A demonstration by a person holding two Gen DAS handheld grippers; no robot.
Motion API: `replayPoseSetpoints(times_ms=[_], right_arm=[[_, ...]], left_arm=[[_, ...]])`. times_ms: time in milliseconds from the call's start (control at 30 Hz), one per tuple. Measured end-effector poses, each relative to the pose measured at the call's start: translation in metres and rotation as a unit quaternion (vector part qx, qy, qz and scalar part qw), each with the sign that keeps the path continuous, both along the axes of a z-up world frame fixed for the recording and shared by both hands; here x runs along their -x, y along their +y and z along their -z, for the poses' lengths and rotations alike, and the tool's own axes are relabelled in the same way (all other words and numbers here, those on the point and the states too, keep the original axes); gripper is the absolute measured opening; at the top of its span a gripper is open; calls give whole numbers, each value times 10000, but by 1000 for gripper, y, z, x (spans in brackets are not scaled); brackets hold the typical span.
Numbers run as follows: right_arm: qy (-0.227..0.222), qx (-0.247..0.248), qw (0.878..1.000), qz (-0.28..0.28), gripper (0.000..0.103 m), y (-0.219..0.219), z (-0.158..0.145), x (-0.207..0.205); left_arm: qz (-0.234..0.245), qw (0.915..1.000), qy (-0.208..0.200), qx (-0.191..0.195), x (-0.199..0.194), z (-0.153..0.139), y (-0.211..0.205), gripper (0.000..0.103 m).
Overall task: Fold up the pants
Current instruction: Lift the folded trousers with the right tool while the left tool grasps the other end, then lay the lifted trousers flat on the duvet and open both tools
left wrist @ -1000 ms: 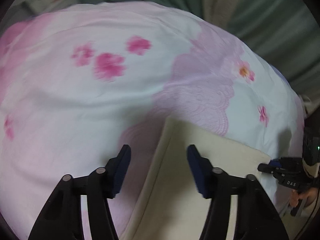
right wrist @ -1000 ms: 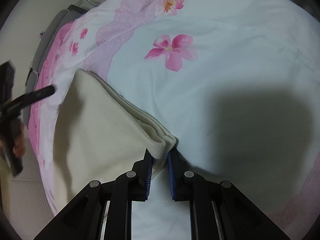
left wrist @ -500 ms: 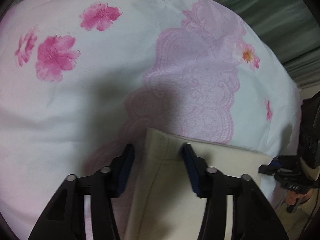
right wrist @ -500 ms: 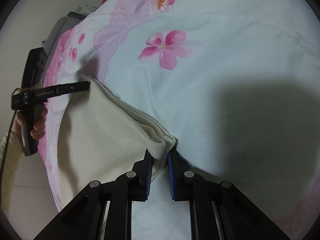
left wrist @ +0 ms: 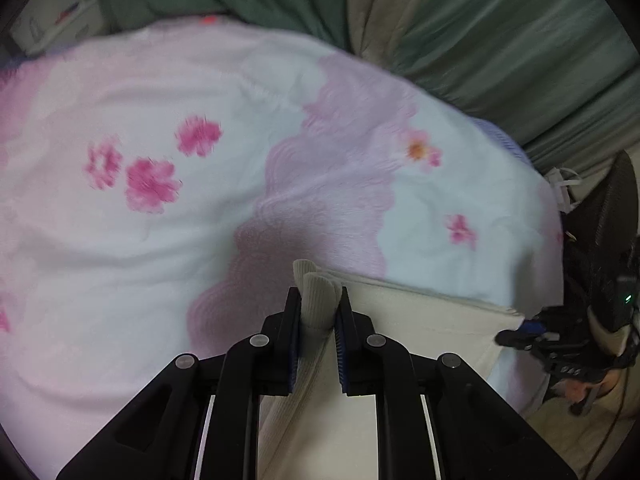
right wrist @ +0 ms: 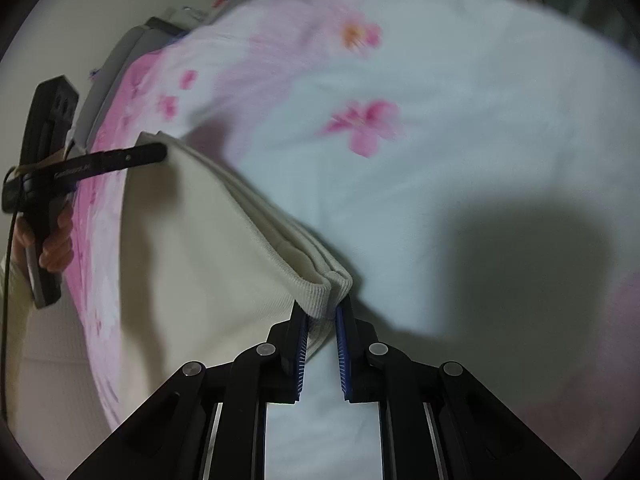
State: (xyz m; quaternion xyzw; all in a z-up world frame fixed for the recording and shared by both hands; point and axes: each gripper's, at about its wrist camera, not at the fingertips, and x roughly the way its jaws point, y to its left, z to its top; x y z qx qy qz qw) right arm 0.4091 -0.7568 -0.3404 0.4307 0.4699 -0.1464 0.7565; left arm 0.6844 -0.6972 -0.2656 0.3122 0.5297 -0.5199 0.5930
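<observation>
The cream pants lie folded in layers on a floral bedspread. My left gripper is shut on one ribbed corner of the pants, which bunches between the blue pads. My right gripper is shut on the other ribbed corner of the pants. The folded edge stretches between the two grippers and is lifted a little off the bed. The left gripper also shows in the right wrist view, and the right gripper in the left wrist view.
The white and pink bedspread covers the bed. Green and beige curtains hang behind the bed. A grey headboard or furniture edge stands at the far left.
My left gripper has closed on the pants corner; it was open around it before. Both grippers have lifted the held edge and the views have tilted up.
</observation>
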Motion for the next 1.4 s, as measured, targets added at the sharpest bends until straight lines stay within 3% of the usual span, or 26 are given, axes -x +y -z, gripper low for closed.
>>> replayPoseSetpoints(times_ms=[133, 300, 533, 633, 767, 867, 1000, 1133, 1267, 1400], right_arm=[[-170, 457, 9981, -374, 12, 21, -56, 7], [-370, 1234, 9869, -972, 12, 63, -128, 4], [-752, 2064, 9608, -1690, 13, 155, -211, 6], [-895, 2502, 9403, -2126, 13, 206, -238, 6], [-1072, 2694, 9194, -2658, 13, 279, -260, 6], [-1107, 2921, 8998, -3047, 13, 335, -263, 3], [-1014, 2967, 8835, -3481, 13, 403, -248, -5], [-787, 3028, 8603, -4024, 13, 472, -218, -11], [-527, 3169, 8268, -4617, 13, 540, -176, -14], [-236, 3194, 8038, -5014, 13, 579, -140, -17]], left_arm=[[181, 9988, -314, 330, 12, -43, 22, 16], [28, 9945, -694, 784, 27, -107, 89, 16], [-617, 9848, -1218, 1076, 42, -172, 207, 17], [-861, 9805, -1352, 1138, 48, -185, 256, 17], [-1240, 9752, -1447, 1127, 52, -187, 336, 17], [-1570, 9727, -1347, 1053, 47, -173, 393, 17], [-1858, 9727, -1148, 779, 43, -142, 456, 17], [-1948, 9736, -1042, 564, 45, -111, 503, 17], [-2061, 9739, -859, 399, 46, -77, 540, 17], [-2077, 9755, -701, 177, 46, -44, 566, 17]])
